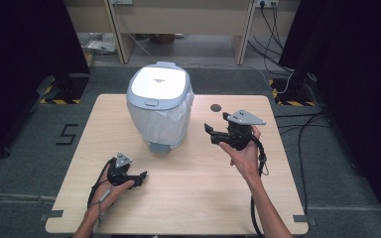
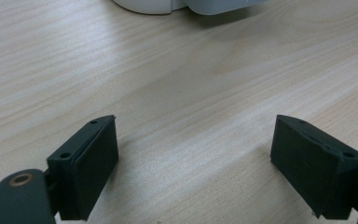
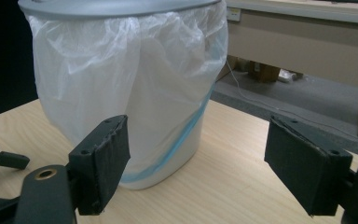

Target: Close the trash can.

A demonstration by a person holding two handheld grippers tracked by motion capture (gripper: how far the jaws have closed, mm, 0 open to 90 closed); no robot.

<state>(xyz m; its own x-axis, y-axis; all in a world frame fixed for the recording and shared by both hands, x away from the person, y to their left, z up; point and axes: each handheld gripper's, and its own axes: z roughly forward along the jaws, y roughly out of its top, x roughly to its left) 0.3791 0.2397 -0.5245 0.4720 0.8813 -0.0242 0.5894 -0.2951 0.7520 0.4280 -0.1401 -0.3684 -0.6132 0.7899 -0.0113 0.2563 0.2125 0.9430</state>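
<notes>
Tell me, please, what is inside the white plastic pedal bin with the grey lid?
A thin white plastic liner bag hangs out from under the shut lid over the white plastic pedal bin. The lid hides the contents.

Bin (image 2: 186, 5) cut off by top edge in left gripper view; lid (image 3: 116, 7) cropped in right gripper view

High view: overhead, facing fwd/down on table (image 1: 188, 198). Gripper views: low, close, both toward bin (image 3: 135, 93), also in high view.
</notes>
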